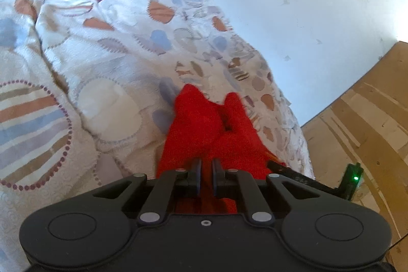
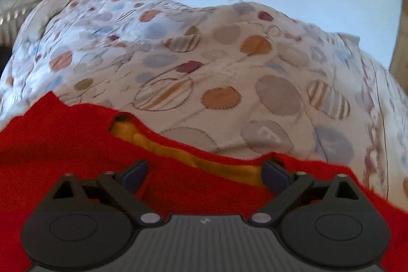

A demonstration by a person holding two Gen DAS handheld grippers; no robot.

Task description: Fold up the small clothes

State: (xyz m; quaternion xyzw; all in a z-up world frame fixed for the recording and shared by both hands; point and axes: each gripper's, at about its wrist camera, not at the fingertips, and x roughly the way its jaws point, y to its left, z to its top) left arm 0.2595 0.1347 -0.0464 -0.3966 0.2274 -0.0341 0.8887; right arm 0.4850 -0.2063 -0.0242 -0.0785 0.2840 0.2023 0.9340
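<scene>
1. No words, labels, brand names or numbers can be read in either wrist view.
2. The quilt [image 2: 229, 63] bears only printed circles and stripes, with no lettering.

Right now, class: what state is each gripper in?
Left gripper: shut on the red garment.
Right gripper: open over the garment, holding nothing.

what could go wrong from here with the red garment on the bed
1. The left hand-held gripper is shut on the red garment while the right hand-held gripper stands open, so only one end is held; pulling may drag or unfold it.
2. The garment lies near the bedspread edge, beside the wooden floor, and might slide off.
3. The yellow lining between the open jaws might get pinched alone.
</scene>
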